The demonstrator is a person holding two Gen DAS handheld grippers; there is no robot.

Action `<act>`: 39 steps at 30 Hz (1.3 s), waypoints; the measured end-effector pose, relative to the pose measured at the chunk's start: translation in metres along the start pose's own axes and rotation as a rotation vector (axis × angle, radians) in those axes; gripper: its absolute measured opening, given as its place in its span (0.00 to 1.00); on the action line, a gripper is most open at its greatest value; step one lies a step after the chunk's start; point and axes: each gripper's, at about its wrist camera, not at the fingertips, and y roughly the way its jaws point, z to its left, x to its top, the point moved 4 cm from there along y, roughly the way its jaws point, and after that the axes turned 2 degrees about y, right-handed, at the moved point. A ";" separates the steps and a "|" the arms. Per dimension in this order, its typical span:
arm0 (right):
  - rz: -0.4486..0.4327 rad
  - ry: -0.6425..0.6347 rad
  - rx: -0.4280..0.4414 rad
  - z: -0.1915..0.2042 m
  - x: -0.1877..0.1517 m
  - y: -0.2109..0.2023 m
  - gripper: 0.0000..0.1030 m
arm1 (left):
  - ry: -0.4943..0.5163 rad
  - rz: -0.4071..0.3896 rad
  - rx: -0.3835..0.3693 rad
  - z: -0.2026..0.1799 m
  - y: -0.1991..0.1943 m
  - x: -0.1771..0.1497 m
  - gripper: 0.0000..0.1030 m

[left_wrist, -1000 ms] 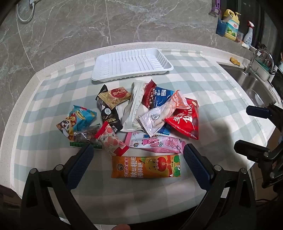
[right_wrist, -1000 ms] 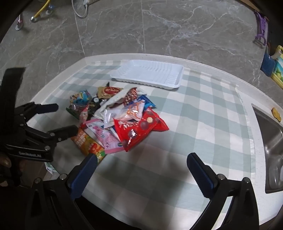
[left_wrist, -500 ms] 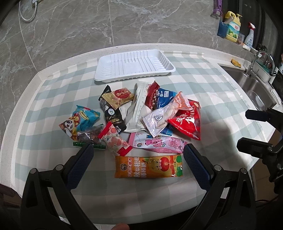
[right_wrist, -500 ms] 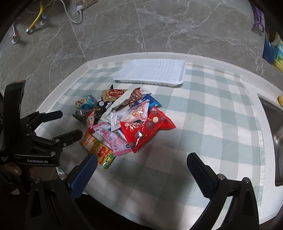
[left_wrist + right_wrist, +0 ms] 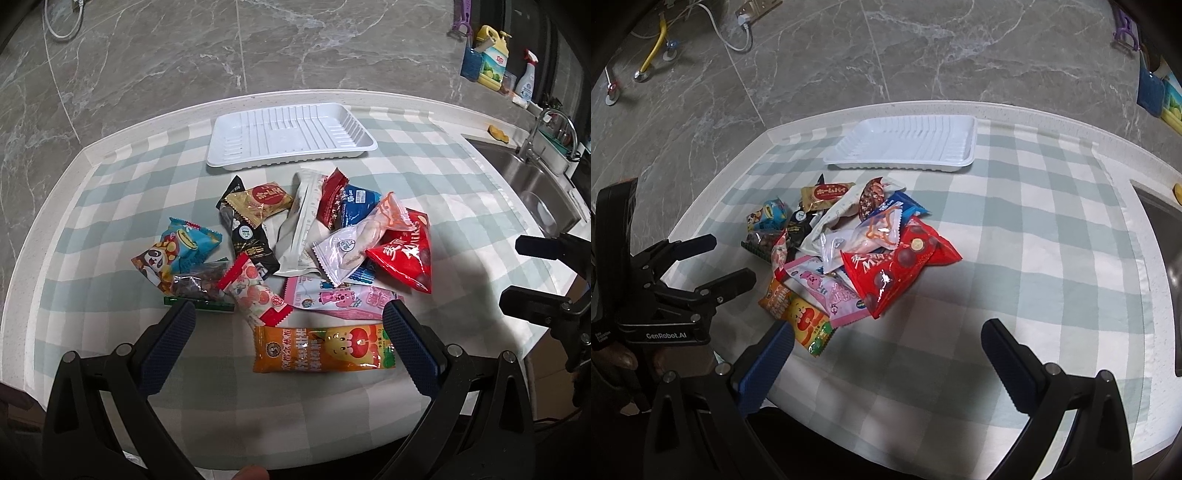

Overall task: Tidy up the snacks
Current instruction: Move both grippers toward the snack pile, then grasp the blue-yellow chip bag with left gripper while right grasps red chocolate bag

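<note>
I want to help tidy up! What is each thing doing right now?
White ribbed plastic tray: empty.
Orange rectangular snack packet: flat, sealed, between the left tongs' fingers, untouched.
Red shiny chocolate-ball bag: atop the pile.
Left tongs: open.
Right tongs: open.

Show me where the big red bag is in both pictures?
Left wrist view: the red bag lies at the right edge of the snack pile, right of centre.
Right wrist view: the red bag lies near the middle, on the pile's right side, closest to the open cloth.
Shared landmark: the white tray sits behind the pile in both views.
</note>
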 end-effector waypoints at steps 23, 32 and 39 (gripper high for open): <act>0.024 0.032 0.006 0.002 0.007 0.016 1.00 | -0.008 0.009 0.020 0.015 0.008 0.002 1.00; 0.046 0.068 0.013 -0.002 0.009 0.025 1.00 | -0.015 0.021 0.040 0.029 0.018 0.004 1.00; 0.065 0.107 0.027 -0.003 0.016 0.039 1.00 | -0.025 0.028 0.068 0.054 0.031 0.009 1.00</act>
